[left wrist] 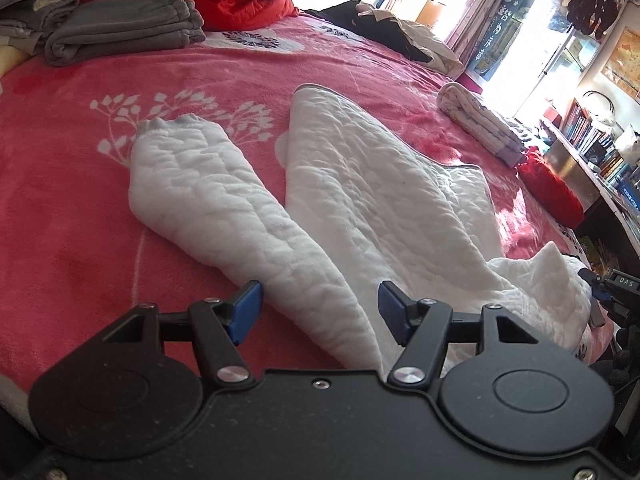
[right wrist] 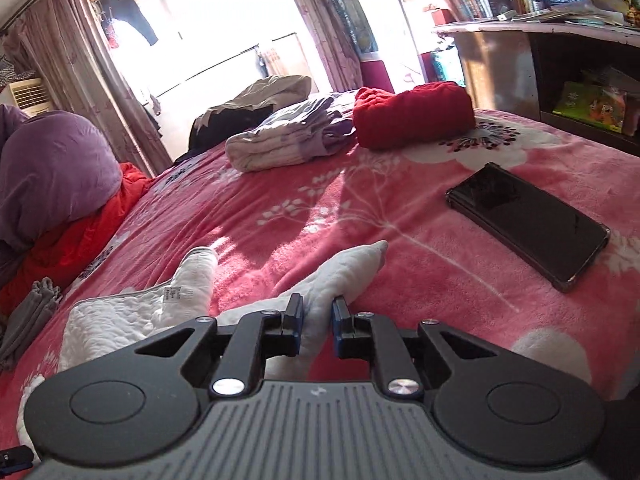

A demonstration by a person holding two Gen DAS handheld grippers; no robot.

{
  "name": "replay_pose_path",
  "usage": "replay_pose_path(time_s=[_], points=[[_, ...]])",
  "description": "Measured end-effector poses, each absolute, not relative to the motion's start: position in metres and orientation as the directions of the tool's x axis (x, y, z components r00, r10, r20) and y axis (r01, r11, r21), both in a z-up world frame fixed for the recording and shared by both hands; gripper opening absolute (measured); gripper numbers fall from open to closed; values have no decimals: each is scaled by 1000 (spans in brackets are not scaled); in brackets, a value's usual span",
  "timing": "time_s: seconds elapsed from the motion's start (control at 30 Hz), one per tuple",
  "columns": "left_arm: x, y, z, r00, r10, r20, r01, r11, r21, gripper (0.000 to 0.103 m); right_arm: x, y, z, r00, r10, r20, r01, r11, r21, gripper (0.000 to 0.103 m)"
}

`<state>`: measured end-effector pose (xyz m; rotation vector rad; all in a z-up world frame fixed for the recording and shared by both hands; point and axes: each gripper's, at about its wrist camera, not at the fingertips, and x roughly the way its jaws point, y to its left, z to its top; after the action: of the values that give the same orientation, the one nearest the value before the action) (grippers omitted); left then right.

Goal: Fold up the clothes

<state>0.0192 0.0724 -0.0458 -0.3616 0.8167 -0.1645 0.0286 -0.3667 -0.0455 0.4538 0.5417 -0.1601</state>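
On the pink bed (left wrist: 80, 208) a white top (left wrist: 360, 184) lies spread out, and I think a sleeve is being folded in. The right claw (right wrist: 317, 320) is almost closed, pinching that sleeve (right wrist: 344, 276). The left claw (left wrist: 320, 308) hangs open over the cloth, holding nothing; next, lay the sleeve across the body.

"Happy" is read, turned sideways, on the dark banner (left wrist: 507, 12) hung by the window; the rest of its lettering can't be made out. "DAS" is seen on a small black label (left wrist: 625, 281) at the right edge. The garment tag (right wrist: 173, 294) print and book spines (left wrist: 592, 142) are too small to be read.
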Motion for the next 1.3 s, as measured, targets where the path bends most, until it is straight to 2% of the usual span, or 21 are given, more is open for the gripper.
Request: replay_pose_path(time_s=[0.03, 0.1, 0.13, 0.33, 0.53, 0.73, 0.83, 1.0, 1.13, 1.3], points=[[19, 73, -46, 676, -283, -680, 6, 926, -378, 63, 28, -368, -45, 848, -44, -528, 278, 885, 373, 26], [19, 73, -45, 676, -287, -679, 9, 924, -382, 63, 24, -373, -42, 851, -87, -518, 317, 871, 375, 53], [20, 72, -45, 676, -288, -679, 10, 924, -382, 63, 22, -377, -40, 856, -105, -507, 331, 864, 380, 56], [20, 68, -41, 661, -333, -673, 33, 908, -418, 65, 13, -384, -26, 897, -145, -417, 320, 866, 385, 56], [32, 64, -30, 646, -408, -645, 89, 880, -467, 65, 36, -351, -20, 918, 73, -389, 97, 911, 401, 59], [77, 66, -20, 650, -389, -653, 128, 903, -410, 66, 90, -308, -17, 852, 230, -471, -56, 933, 354, 62], [106, 72, -18, 658, -376, -652, 133, 911, -391, 66, 121, -291, -16, 811, 269, -519, -97, 937, 335, 70], [165, 85, -28, 650, -371, -663, 125, 913, -388, 66, 165, -275, -16, 783, 275, -558, -108, 943, 314, 73], [205, 99, -44, 628, -401, -667, 100, 891, -442, 66, 189, -275, -35, 761, 261, -593, -101, 952, 290, 74], [230, 115, -65, 588, -465, -662, 69, 844, -531, 66, 199, -287, -68, 711, 289, -641, -66, 935, 349, 74]])
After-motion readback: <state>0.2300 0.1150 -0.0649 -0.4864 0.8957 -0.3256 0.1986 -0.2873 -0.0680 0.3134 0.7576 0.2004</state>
